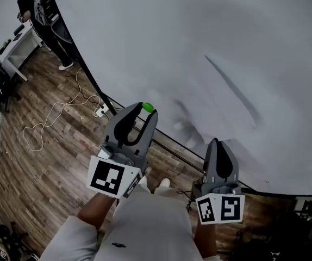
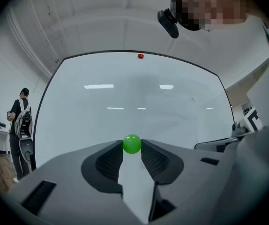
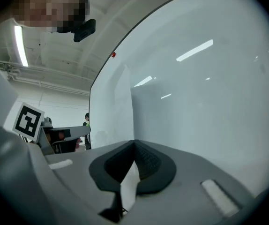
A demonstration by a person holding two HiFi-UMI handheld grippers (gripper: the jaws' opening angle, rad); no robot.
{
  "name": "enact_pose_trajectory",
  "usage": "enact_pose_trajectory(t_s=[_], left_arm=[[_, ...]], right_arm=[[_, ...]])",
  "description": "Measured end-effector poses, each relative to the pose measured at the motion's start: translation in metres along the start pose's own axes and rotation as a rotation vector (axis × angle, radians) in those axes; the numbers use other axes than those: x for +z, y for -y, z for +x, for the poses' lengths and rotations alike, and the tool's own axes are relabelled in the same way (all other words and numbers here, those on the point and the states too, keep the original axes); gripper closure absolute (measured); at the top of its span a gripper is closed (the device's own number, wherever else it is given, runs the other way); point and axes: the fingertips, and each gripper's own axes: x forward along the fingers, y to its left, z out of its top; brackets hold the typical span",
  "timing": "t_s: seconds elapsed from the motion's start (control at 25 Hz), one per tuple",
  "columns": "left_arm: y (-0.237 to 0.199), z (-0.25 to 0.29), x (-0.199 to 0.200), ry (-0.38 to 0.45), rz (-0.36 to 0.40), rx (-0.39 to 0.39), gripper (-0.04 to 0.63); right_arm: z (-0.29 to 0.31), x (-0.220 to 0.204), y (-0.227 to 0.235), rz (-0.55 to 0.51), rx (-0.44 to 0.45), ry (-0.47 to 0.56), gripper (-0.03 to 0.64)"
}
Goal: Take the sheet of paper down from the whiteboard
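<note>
Head view, from the left: left gripper [image 1: 147, 109] has its jaws clenched on a green magnet [image 1: 148, 107], clear of the whiteboard [image 1: 172, 26]. Right gripper [image 1: 216, 143], the nearer one, appears to pinch the sheet [image 1: 216, 102], which rises from its closed jaws along the board.

**A work room with a big board**

This looks like an office or a lab room. A very big whiteboard [image 1: 199, 37] stands on a wooden floor [image 1: 47, 156]. A person [image 1: 42, 20] stands by a white desk [image 1: 17, 45] with things on it. A long cable [image 1: 52, 116] lies on the floor.
</note>
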Motion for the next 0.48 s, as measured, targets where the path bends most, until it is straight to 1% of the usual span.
enact_pose_trajectory(t_s=[0.2,0.36,0.48], left_arm=[[0.001,-0.011,-0.021,-0.027,-0.030,0.000,0.469],[0.006,-0.022,-0.027,-0.023,-0.034,-0.001,0.469],[0.002,-0.032,-0.029,-0.019,-0.042,0.014,0.468]], right_arm=[[-0.021,0.003,0.008,-0.066,-0.037,0.018,0.606],[-0.037,0.002,0.022,-0.105,-0.063,0.034,0.606],[-0.047,0.001,0.032,-0.129,-0.086,0.039,0.606]])
